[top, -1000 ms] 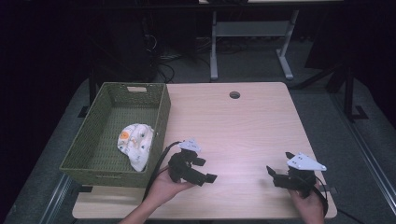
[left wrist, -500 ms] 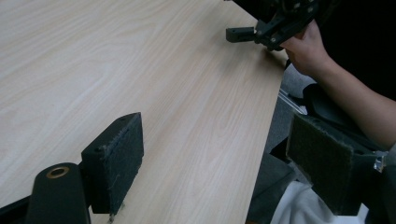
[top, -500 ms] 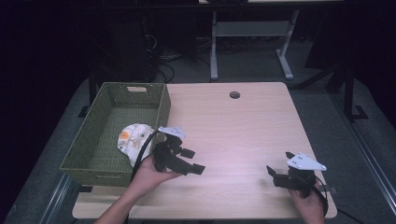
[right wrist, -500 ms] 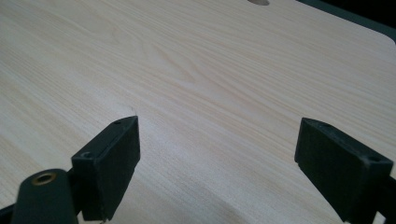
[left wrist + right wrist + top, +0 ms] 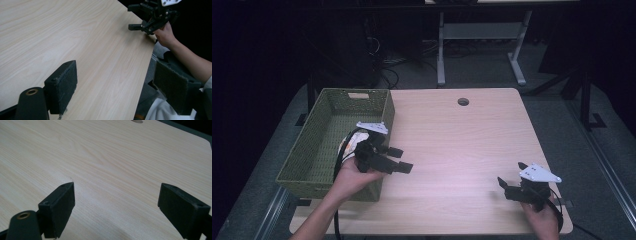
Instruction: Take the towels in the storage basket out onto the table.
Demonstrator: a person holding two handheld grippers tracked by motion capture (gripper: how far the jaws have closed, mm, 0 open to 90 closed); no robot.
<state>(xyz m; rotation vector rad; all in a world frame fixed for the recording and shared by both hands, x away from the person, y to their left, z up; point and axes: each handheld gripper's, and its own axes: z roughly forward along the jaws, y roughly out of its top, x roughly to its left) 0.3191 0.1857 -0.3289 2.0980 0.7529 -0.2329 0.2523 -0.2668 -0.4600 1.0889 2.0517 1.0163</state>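
A green woven basket (image 5: pixel 330 110) stands at the table's left side, with a white patterned cloth item (image 5: pixel 348 142) lying inside it, partly hidden by my left hand. My left gripper (image 5: pixel 401 159) hovers over the basket's right rim, jaws open and empty, pointing right across the table. In the left gripper view its pads (image 5: pixel 62 82) frame bare wood and the other gripper (image 5: pixel 150 17) far off. My right gripper (image 5: pixel 508 187) rests near the table's front right corner, open and empty; its pads (image 5: pixel 60 202) stand wide apart over bare wood.
The light wooden table (image 5: pixel 462 145) has a round cable hole (image 5: pixel 463 101) near its far edge. A white desk frame (image 5: pixel 482 35) and cables stand on the dark floor behind the table.
My left gripper has moved left and away from me, from the table's front middle to the basket's right rim. The right gripper has stayed in place.
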